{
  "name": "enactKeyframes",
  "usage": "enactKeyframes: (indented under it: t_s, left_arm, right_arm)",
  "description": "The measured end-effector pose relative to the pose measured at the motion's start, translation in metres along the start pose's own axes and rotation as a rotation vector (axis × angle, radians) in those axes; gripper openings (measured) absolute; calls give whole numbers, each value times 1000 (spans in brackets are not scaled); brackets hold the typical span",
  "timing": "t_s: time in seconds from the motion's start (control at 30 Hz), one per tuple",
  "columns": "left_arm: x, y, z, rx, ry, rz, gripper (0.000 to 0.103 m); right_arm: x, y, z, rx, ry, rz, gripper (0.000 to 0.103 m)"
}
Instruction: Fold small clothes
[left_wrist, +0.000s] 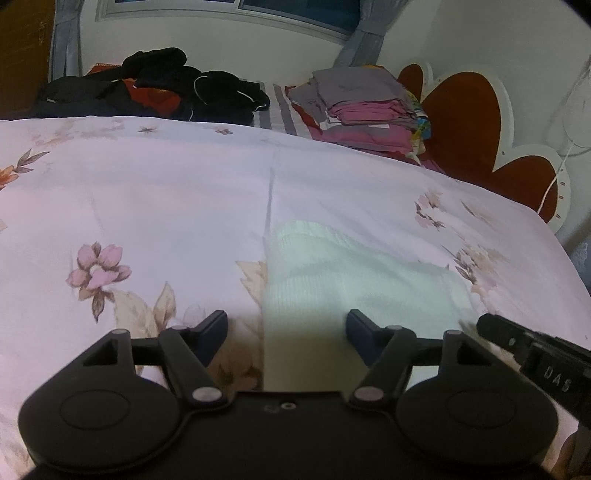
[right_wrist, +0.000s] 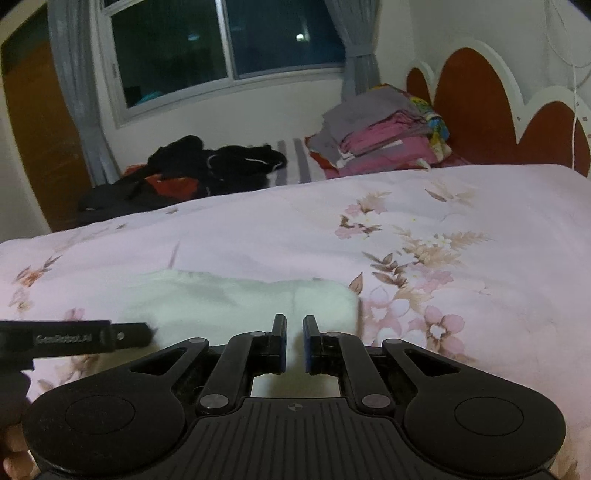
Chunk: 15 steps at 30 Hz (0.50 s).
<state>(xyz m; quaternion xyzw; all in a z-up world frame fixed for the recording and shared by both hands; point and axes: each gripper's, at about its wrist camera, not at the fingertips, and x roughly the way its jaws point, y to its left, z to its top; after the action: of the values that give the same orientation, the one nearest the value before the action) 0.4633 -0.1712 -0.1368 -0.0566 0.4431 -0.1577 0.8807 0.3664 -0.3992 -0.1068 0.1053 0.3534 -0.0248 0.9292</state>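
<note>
Grippers, two, over a pale garment (left_wrist: 354, 280) lying flat on the floral quilt (left_wrist: 147, 184). Left gripper (left_wrist: 287, 328): jaws spread wide, astride the garment's near left edge, nothing pinched. Right gripper (right_wrist: 294, 343): jaws drawn almost together with a thin gap, white cloth showing beyond and below; whether a fold is nipped between the pads cannot be told. Garment: whitish-green knit, already doubled by the look of it, rounded fold at its right end. Step, as judged: a fold midway, left side about to be taken up. Next move calls for the left jaws to sink onto the garment's edge and clench, then carry it across while the right end stays put. Beyond the garment, past the quilt's far edge: black clothes (right_wrist: 207, 166) heaped to the left, a stack of folded pink and grey linen (right_wrist: 380, 136) to the right, red headboard (right_wrist: 480, 96) beyond that. Nothing lies between grippers and garment.
</note>
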Motion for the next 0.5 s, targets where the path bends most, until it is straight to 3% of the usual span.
enactKeyframes:
  t_s: [0.3, 0.5]
  left_arm:
    - [-4, -1, -26, 5, 32, -12, 71]
    - [-13, -7, -27, 22, 33, -4, 69]
  right_arm:
    - [1, 2, -36, -46, 59, -45, 9]
    - [-12, -1, -35, -26, 56, -47, 10]
